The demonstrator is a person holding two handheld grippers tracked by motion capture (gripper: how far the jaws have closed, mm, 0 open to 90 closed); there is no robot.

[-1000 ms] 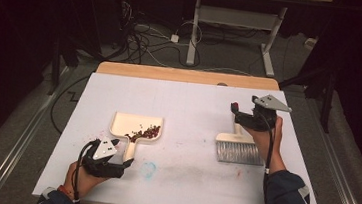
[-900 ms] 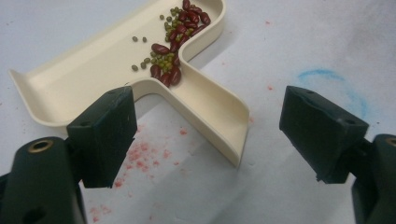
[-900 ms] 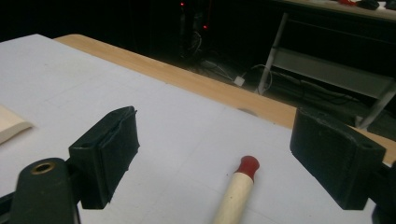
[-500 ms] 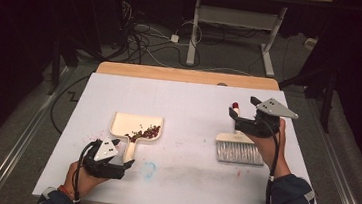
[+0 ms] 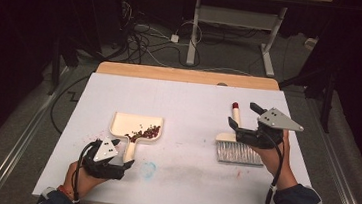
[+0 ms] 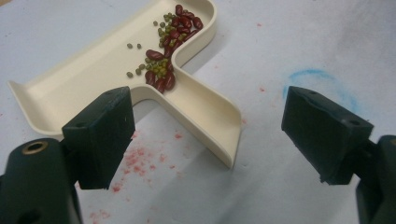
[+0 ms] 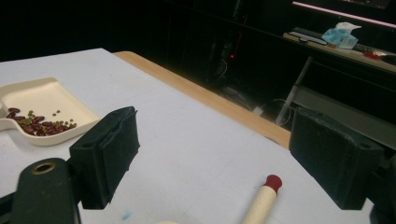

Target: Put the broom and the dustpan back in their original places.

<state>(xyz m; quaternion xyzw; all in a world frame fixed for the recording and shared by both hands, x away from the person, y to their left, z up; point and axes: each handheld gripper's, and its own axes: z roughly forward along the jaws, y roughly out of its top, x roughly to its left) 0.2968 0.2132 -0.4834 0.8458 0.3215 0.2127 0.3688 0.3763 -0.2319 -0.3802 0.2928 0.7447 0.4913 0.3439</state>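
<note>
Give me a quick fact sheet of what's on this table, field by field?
Surface: white table with red and blue smudges
Dustpan: cream dustpan, lying flat at the left
Contents: red and green beans heaped where pan meets handle
Brush: brush with red-tipped handle, lying at the right
Left tool: open, just short of the dustpan's handle end
Right tool: open, above the brush handle

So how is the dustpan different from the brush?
The dustpan is a flat open tray with red and green beans in it; the brush holds none and has grey bristles. The dustpan's handle is a short trough, the brush's a round stick with a red tip. Both are cream and lie on the table, each before open jaws.
</note>
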